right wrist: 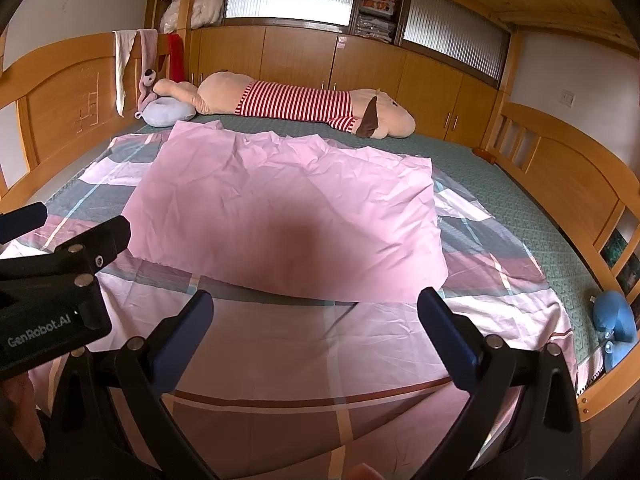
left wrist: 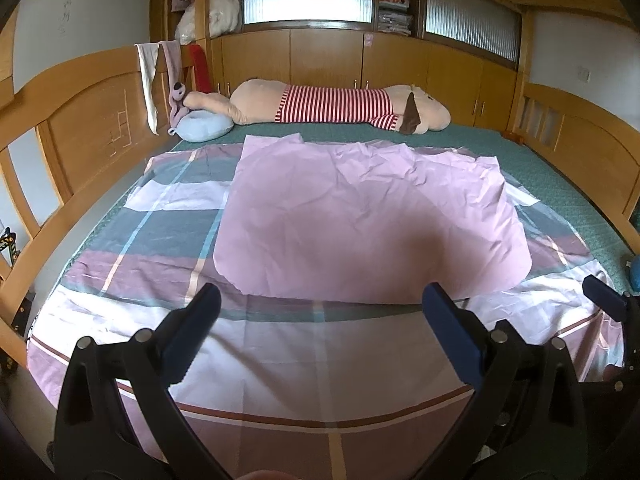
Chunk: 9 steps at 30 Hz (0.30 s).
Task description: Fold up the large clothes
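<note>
A: Starting with the left wrist view, what is lying there?

B: A plaid sheet (left wrist: pixel 160 216) is spreading flat over the bed (left wrist: pixel 560 184), and a plain pink cloth (left wrist: pixel 368 216) is lying on top of it, a little right of centre, its near edge just beyond the fingertips. The left hand-held gripper (left wrist: pixel 320 312) is hovering over the sheet's near part with its jaws wide apart, holding nothing. The tip of the right hand-held gripper (left wrist: pixel 606 300) is poking in at the right edge.

A: And beyond the cloth?

B: A long plush toy (left wrist: pixel 332 108) in a striped shirt is lying along the far side, with a pale blue cushion (left wrist: pixel 204 128) touching its left end.

A: Now the right wrist view.

B: The same pink cloth (right wrist: pixel 288 208) is filling the middle, creased but flat, its near edge sagging slightly over the plaid sheet (right wrist: pixel 500 264). The right hand-held gripper (right wrist: pixel 316 312) is also standing open and empty above the sheet. The left hand-held gripper (right wrist: pixel 60 248) is showing at the left; from this angle I cannot tell how its jaws are standing.

A: How is the cloth likely to be handling?

B: It is looking thin, light and limp, so it will probably be drooping and sliding on the sheet under it. I would be pinching the two near corners, one per gripper, taking only the pink layer.
</note>
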Available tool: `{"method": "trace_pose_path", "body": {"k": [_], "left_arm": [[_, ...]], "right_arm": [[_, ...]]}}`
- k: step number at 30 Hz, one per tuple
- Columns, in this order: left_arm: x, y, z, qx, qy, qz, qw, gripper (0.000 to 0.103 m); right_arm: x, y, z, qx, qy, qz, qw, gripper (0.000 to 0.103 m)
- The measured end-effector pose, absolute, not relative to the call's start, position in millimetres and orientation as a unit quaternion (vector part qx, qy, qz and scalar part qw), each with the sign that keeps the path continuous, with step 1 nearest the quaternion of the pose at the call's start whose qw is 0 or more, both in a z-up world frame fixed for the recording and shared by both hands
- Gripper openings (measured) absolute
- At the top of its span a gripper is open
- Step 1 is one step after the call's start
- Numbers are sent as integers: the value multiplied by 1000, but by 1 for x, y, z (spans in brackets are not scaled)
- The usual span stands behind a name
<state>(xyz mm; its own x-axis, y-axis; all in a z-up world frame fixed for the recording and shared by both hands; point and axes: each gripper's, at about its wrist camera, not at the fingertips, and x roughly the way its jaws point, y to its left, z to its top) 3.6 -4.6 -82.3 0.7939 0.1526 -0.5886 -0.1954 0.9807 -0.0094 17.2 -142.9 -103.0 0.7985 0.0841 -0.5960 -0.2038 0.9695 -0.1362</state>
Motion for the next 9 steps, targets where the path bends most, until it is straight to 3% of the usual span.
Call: {"method": "trace_pose_path", "body": {"k": [9], "left_arm": [[24,12,-97,-59,313,78,945,101]], "right_arm": [[29,-149,-111,-98,319,76,939,102]]}}
